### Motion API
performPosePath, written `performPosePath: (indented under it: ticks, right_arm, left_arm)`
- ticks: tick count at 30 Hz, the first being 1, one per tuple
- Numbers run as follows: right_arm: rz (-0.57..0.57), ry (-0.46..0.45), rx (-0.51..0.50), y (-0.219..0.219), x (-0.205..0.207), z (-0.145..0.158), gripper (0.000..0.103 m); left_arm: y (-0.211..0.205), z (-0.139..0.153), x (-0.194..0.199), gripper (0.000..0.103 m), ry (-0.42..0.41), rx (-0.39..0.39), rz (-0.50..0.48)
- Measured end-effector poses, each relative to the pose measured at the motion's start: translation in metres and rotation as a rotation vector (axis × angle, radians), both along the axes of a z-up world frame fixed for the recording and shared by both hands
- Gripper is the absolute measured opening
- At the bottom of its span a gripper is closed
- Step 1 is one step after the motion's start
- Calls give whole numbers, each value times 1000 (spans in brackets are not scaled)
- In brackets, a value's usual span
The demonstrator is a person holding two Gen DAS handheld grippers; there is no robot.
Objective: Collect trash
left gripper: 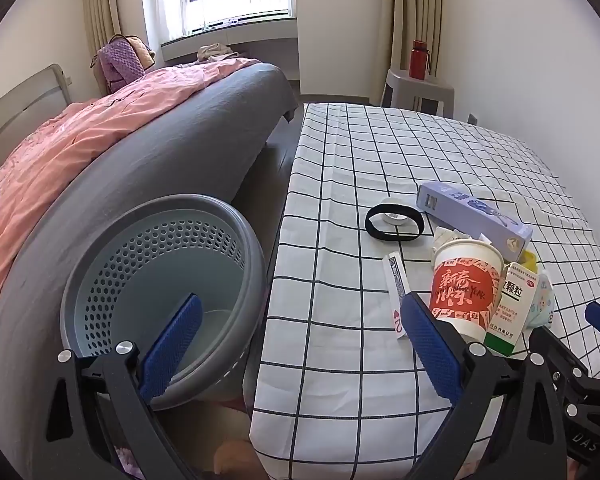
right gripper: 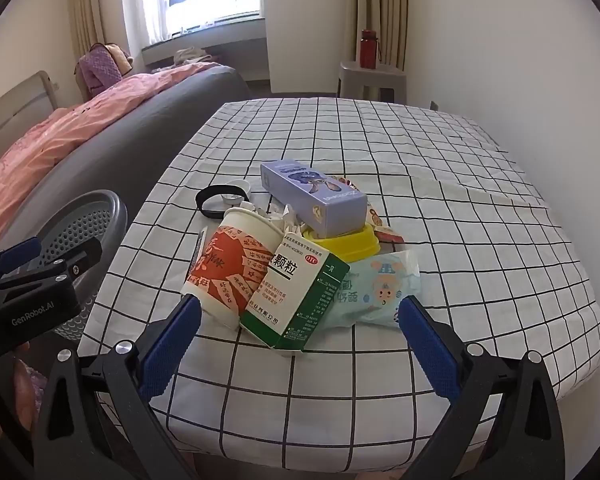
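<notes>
A pile of trash lies on the checked tablecloth (right gripper: 440, 208): a red-and-white paper cup (right gripper: 232, 264) on its side, a green-and-white medicine box (right gripper: 296, 300), a pale wipes pack (right gripper: 380, 292), a purple box (right gripper: 312, 196) on a yellow container (right gripper: 352, 244), crumpled paper (right gripper: 284, 216) and a black band (right gripper: 216, 200). My right gripper (right gripper: 300, 316) is open, close in front of the medicine box. My left gripper (left gripper: 300, 316) is open and empty, between the grey perforated bin (left gripper: 160, 280) and the cup (left gripper: 464, 292). A card (left gripper: 396, 292) lies left of the cup.
The bin stands on the floor between the table and a bed (left gripper: 120, 152) with a grey sheet and pink blanket. A grey stool (right gripper: 372, 80) with a red bottle (right gripper: 368, 48) stands by the far wall. The left gripper shows at the left of the right wrist view (right gripper: 32, 272).
</notes>
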State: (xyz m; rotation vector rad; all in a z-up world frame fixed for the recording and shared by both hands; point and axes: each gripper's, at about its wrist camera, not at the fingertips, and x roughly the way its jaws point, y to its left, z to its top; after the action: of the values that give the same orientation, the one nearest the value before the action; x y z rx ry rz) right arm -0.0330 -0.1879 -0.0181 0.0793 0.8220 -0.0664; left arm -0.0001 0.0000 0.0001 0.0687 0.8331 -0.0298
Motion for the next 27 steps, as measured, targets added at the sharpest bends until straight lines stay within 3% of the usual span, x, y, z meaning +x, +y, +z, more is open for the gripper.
performPosePath:
  ticks: [27]
  right_arm:
    - [2,-15,-7,1,-2,2,97]
  left_arm:
    - [-2,8,-5,95,-45,13,11]
